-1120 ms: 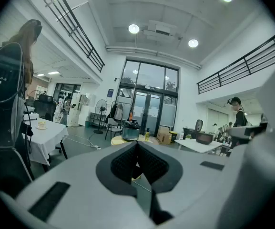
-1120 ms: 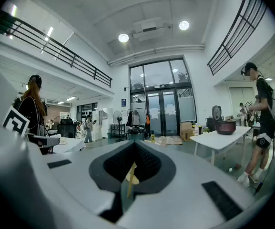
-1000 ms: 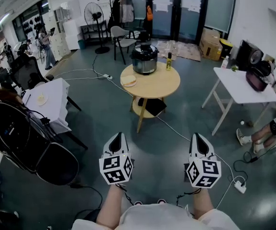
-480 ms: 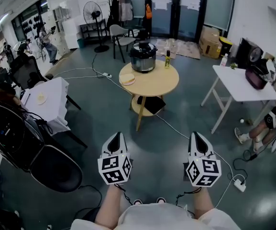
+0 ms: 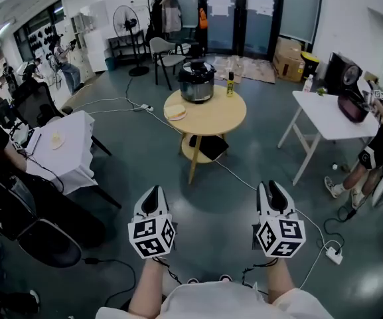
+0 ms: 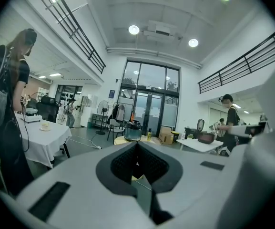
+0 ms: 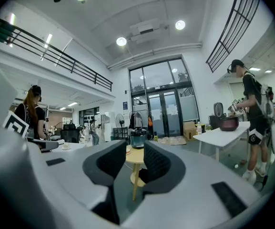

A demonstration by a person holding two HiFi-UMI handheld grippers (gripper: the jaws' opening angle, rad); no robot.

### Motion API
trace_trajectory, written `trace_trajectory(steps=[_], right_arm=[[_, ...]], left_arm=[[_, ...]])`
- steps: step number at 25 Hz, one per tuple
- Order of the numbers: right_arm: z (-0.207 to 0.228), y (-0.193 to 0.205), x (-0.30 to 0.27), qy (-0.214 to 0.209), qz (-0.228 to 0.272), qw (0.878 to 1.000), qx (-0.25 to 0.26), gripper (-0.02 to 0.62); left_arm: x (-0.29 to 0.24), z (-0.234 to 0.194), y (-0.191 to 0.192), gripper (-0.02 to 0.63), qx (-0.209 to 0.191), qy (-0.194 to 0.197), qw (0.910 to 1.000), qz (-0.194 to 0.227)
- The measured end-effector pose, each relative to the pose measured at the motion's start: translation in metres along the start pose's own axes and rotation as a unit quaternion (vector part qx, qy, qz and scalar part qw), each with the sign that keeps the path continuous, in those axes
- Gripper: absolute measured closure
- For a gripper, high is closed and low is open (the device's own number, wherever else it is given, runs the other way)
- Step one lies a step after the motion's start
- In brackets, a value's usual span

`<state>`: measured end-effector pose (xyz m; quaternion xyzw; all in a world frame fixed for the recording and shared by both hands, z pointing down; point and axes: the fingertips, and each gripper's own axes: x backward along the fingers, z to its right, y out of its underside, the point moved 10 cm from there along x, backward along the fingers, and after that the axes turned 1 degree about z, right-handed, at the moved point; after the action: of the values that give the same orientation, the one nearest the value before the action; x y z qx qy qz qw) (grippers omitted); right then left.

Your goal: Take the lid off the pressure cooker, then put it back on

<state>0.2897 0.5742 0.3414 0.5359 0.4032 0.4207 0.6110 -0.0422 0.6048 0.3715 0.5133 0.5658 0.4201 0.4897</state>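
Cooker: the pressure cooker (image 5: 197, 80) stood at the far edge of the round table (image 5: 211, 117), its lid (image 5: 197, 66) on, well apart from me.
Left gripper (image 5: 152, 195): jaws together, holding nothing.
Right gripper (image 5: 269, 188): jaws opening, with nothing between them.
Step, as I judged it: walk up to the table, open both wide, and come at the lid level.
Care: a bottle (image 5: 230, 84) stood just beside the cooker on the table.

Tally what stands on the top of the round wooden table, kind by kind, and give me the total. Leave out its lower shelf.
pressure cooker: 1
bottle: 1
plate: 1
Total: 3
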Motion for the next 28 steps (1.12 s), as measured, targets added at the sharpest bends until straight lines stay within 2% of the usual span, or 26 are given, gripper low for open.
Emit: trace_trajectory(steps=[9, 19, 28], right_arm=[[-0.022, 0.001, 0.003, 0.011, 0.022, 1.000, 0.013, 0.347], [-0.054, 0.003, 0.012, 0.019, 0.037, 0.998, 0.047, 0.172], [-0.071, 0.005, 0.020, 0.023, 0.023, 0.997, 0.069, 0.109]], left_arm=[[0.009, -0.023, -0.008, 0.617, -0.019, 0.012, 0.9998, 0.001], [0.018, -0.054, -0.009, 0.617, 0.000, 0.019, 0.9998, 0.005], [0.024, -0.076, 0.001, 0.617, 0.017, 0.005, 0.9998, 0.002]])
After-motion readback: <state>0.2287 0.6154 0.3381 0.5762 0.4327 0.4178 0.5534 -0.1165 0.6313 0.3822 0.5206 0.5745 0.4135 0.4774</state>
